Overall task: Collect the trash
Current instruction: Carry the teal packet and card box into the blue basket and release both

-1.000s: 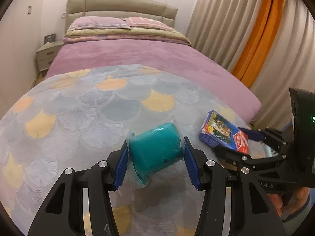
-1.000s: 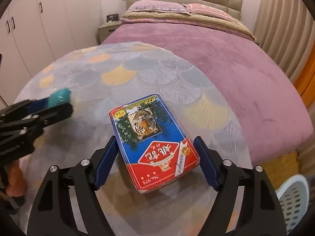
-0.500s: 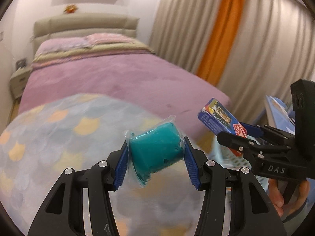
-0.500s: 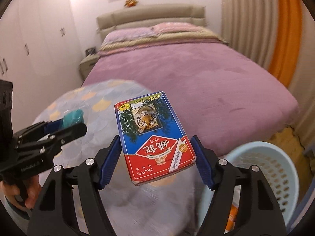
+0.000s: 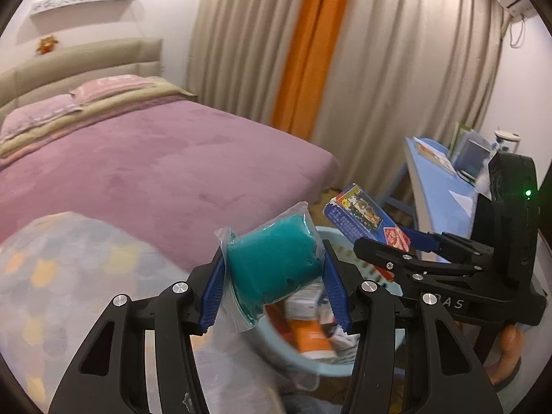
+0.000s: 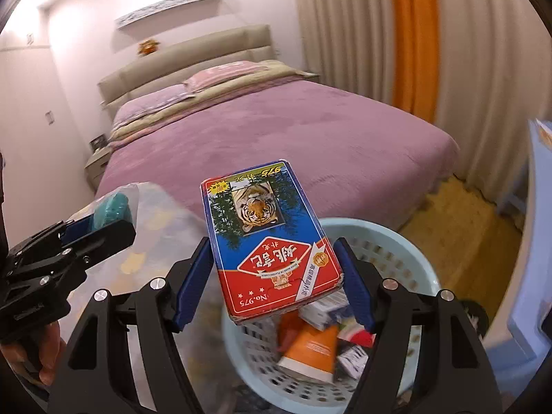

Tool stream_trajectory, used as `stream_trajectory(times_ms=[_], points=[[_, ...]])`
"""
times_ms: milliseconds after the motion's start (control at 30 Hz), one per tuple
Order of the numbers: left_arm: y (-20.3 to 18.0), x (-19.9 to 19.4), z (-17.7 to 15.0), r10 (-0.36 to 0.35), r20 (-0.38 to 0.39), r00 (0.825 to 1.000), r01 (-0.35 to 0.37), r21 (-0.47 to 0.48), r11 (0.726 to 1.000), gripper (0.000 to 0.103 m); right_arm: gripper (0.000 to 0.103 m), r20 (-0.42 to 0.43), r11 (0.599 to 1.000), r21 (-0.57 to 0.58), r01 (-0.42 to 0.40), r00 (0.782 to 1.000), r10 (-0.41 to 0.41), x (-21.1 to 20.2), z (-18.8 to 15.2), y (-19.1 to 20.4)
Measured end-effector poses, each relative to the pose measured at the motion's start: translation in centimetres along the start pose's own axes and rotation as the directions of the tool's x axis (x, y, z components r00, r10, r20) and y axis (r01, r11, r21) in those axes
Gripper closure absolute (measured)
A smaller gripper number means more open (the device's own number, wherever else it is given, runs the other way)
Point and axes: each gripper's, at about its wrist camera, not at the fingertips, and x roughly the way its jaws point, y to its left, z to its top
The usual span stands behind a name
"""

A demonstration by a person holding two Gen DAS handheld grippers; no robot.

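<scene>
A teal pack in clear plastic wrap [image 5: 276, 265] is pinched between the blue pads of my left gripper [image 5: 272, 277], which is shut on it and held in the air over the near rim of a light blue perforated basket [image 5: 331, 367]. My right gripper [image 6: 274, 252] is shut on a red and blue card box with a tiger picture [image 6: 262, 227], hanging above the same basket [image 6: 390, 241]. In the left wrist view the card box [image 5: 358, 207] shows to the right of the teal pack. The right wrist view shows the left gripper [image 6: 103, 220] at far left.
Inside the basket lie an orange tube [image 6: 310, 348] and several small boxes. A bed with a purple cover [image 5: 155, 172] fills the left and back, with a scale-patterned blanket [image 5: 69, 269] at its near end. A blue desk [image 5: 445, 186] stands to the right, and curtains hang behind.
Both grippers have lifted off the patterned blanket and swung right with their loads, from above the bed to above the blue basket, which has come into view below them.
</scene>
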Motion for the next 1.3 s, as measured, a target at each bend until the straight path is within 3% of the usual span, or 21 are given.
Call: stream_trajectory(times_ms=[267,500,733,1033,1300], points=[[-2.2,4.3,-0.2,-0.075,-0.082,0.994,0.075,-0.007,0.997,0.053,0.036,-0.081,0.992,0.107,0.067,0.995,-0.058,1.0,-0.9,-5.3],[-3.5,7.7,-1.5,-0.085,-0.155,0.984,0.087,0.009,0.996,0.053,0.036,-0.177,0.979,0.175,0.105,0.981,-0.073,2.9,-3.0,-9.2],[-4.1,9.1,-2.1,-0.084,-0.176,0.981,0.086,0.005,0.996,0.040,0.034,-0.201,0.973,0.204,0.110,0.977,-0.068,3.9,-4.3,-10.3],[-4.4,6.9,-2.1,-0.054,-0.135,0.989,0.060,0.039,0.997,0.034,0.034,-0.191,0.977,0.190,0.099,0.980,-0.063,3.4,-5.0,-9.6],[-3.3,2.5,-2.2,-0.036,-0.060,0.998,0.038,0.034,0.999,0.031,0.034,-0.120,0.984,0.131,0.117,0.988,-0.101,0.9,-4.5,-6.4]])
